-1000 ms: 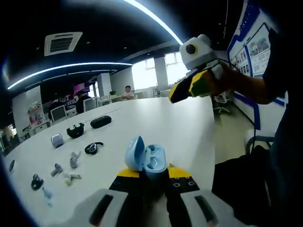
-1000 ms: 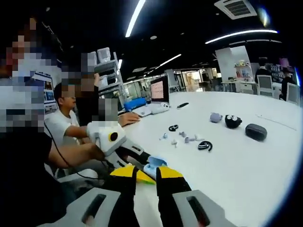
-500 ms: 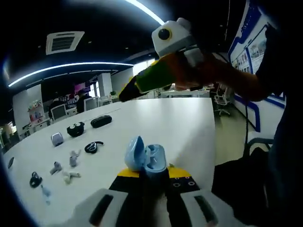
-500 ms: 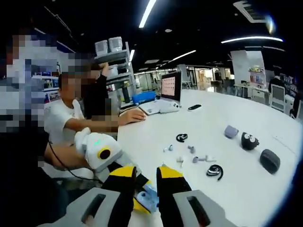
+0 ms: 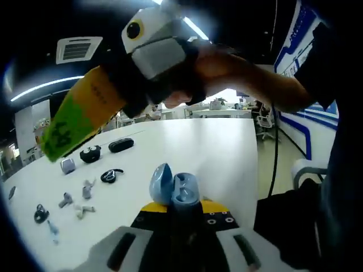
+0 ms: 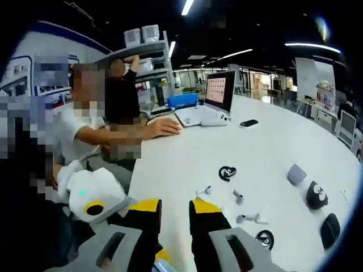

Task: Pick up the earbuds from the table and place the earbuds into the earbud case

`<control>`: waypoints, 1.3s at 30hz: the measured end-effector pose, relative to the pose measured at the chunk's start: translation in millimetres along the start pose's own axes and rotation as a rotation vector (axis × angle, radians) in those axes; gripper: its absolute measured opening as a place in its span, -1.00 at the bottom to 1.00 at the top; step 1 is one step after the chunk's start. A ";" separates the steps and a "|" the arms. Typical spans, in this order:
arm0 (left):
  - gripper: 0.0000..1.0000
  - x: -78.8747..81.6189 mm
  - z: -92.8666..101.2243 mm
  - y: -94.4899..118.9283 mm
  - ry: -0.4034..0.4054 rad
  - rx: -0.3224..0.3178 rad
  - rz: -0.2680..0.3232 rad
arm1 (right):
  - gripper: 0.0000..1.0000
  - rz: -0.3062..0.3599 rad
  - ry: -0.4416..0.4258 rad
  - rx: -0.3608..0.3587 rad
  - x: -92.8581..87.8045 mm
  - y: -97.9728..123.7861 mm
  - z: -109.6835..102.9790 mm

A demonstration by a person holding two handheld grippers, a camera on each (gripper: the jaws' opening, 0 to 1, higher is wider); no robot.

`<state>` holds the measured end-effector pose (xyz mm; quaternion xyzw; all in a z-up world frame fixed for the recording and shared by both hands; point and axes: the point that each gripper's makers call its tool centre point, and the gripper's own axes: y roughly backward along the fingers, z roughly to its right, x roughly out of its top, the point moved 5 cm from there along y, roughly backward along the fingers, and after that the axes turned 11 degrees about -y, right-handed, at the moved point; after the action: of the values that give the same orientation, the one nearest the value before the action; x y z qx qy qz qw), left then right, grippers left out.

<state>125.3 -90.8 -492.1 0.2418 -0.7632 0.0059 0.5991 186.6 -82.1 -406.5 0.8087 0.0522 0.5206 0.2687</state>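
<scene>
Earbud case (image 5: pixel 175 191) open in left hand-held gripper (image 5: pixel 184 212)

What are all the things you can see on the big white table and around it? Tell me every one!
Earbud case: one, light blue, lid open, held between the left gripper's jaws.
Loose earbuds: a few, white or grey, scattered mid-table.
Ear-hook earphones: at least two, black, near the earbuds.
Cartoon-face case: one, black, far side of the table.
Small case: one, lilac-grey, beside it.
Oval case: one, black, past the cartoon one.
Laptop: one, open, at the table's end.
Phone: one, dark, near the laptop.
Table: one, white.
Seated person: white shirt, at the table.
Left gripper: yellow-tipped, shut.
Right gripper: yellow-tipped, open, empty.
</scene>
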 end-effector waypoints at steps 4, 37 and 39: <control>-0.62 -0.5 -0.1 -0.1 0.007 -0.002 0.001 | -0.61 -0.053 0.019 -0.006 3.4 -21.8 11.0; -0.62 0.4 0.6 -2.2 0.051 -0.035 0.012 | -0.67 -0.216 -0.058 -0.041 -3.1 -95.3 58.9; -0.62 0.3 0.3 -2.6 0.055 -0.037 0.013 | -0.67 -0.211 -0.075 -0.037 -2.8 -96.8 59.5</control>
<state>126.0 -93.3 -492.7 0.2256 -0.7482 0.0024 0.6240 256.0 -23.5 -474.8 0.8125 0.1176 0.4598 0.3386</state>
